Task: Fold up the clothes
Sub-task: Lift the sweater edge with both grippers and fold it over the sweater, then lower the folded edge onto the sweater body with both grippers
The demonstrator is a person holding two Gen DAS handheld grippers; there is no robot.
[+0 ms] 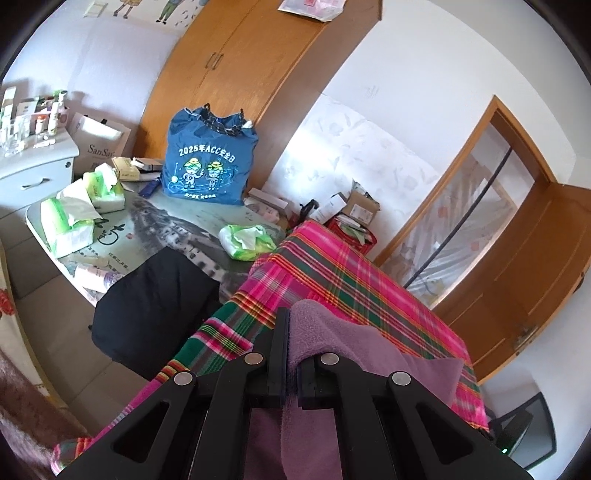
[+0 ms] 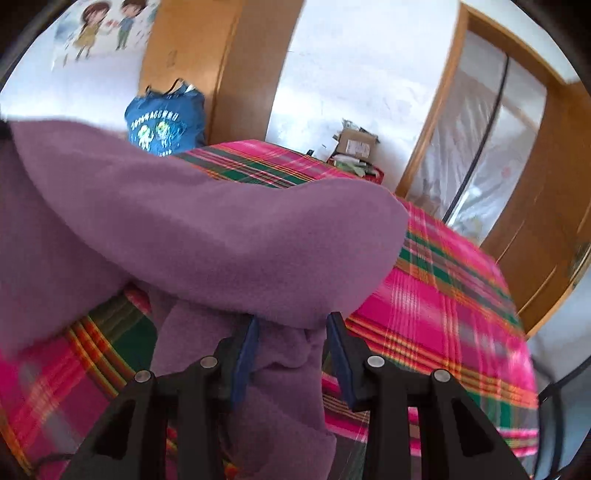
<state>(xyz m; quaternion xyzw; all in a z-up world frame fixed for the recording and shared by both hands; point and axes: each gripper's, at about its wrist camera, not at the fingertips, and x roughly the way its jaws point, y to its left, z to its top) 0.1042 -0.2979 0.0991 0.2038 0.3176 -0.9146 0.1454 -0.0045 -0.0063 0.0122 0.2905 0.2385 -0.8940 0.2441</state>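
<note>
left gripper (image 1: 291, 332) fingers clamped tight on a fold of purple fleece garment (image 1: 332, 343), fabric squeezed between the pads and trailing down under the tool. right gripper (image 2: 291, 325) fingers parted, with a bunch of the same fleece (image 2: 221, 229) between them and draped over the tips; grip there unclear. beneath, pink-and-green plaid cloth (image 2: 443, 288) covering the worktop. beyond, blue printed bag (image 1: 207, 158), wooden wardrobe (image 1: 236, 74).

a lived-in room of a home, likely a bedroom. a tall wooden wardrobe (image 1: 236, 74) stands against the wall beside a wooden door (image 1: 524, 280), and a low table (image 1: 155, 221) is cluttered with tissue packs (image 1: 66, 225) and a blue tote bag (image 1: 208, 158). a cartoon wall sticker (image 2: 103, 29) and a plaid cloth (image 2: 443, 288) spread over the work surface add to the domestic look.
</note>
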